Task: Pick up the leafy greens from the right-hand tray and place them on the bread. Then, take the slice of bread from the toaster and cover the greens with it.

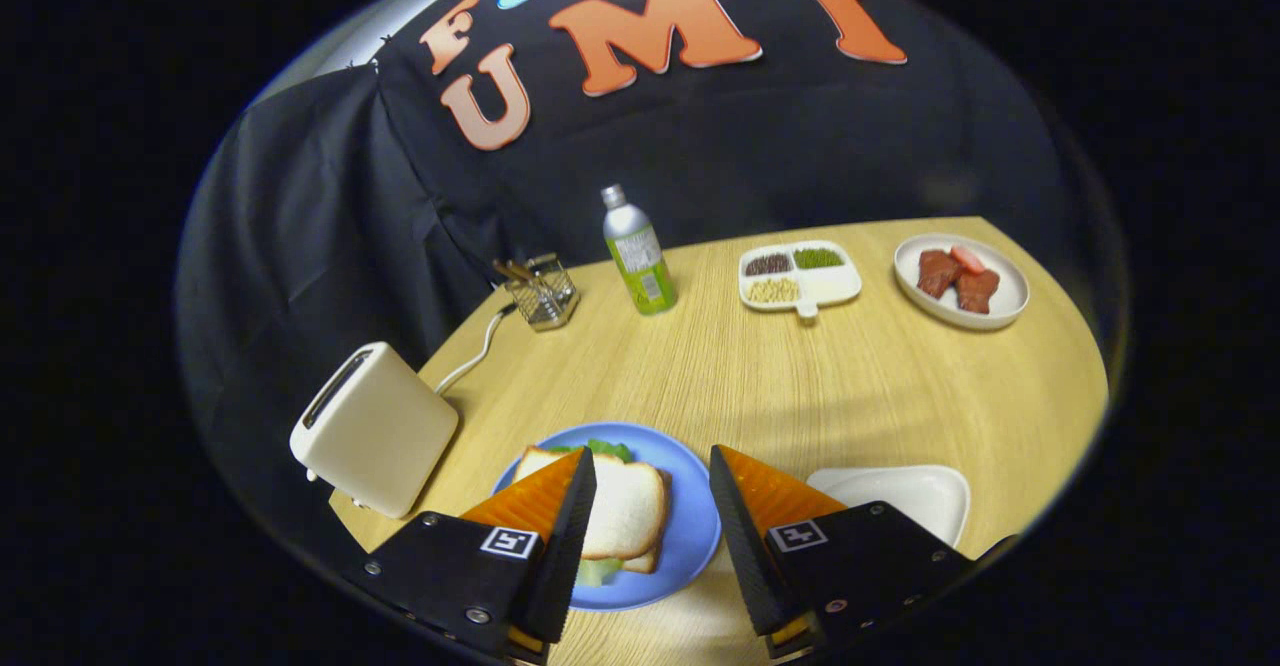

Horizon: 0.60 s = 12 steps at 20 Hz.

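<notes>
Tool (652, 506) stands open above the blue plate (695, 526), its two fingers spread apart and holding nothing. Just ahead of and between the fingers lies the top slice of bread (625, 506), resting on a lower slice with the leafy greens (607, 448) showing at the far and near edges. The toaster (375, 428) stands left of the plate with no slice visible in its slot. The white tray (915, 491) right of the plate appears bare. Judgement: both placing steps look complete and the covering slice seems set down. Next move calls only for drawing the tool clear without nudging the stack.
</notes>
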### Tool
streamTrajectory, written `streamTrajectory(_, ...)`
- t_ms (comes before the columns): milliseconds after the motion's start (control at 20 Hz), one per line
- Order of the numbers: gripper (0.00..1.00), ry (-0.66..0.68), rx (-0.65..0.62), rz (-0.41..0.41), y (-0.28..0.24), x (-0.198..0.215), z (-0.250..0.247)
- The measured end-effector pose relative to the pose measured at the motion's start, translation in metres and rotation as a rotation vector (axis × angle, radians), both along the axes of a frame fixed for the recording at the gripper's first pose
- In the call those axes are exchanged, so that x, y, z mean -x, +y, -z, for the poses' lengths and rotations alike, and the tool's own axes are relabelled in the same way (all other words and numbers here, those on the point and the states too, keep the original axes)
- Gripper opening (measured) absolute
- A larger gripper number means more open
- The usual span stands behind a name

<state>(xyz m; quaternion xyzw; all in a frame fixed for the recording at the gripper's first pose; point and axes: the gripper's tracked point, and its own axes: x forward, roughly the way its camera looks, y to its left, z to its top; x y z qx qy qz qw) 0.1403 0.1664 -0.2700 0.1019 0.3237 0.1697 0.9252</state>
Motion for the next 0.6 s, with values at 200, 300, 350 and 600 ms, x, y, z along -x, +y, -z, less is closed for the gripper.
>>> streamTrajectory(200,0.81,-0.206,0.065,0.076,-0.030,-0.003,-0.069)
streamTrajectory(300,0.85,-0.291,0.063,0.095,-0.035,0.004,-0.104)
streamTrajectory(350,0.87,-0.328,0.064,0.104,-0.039,0.009,-0.121)
streamTrajectory(600,0.93,-0.487,0.119,0.171,-0.064,0.029,-0.183)
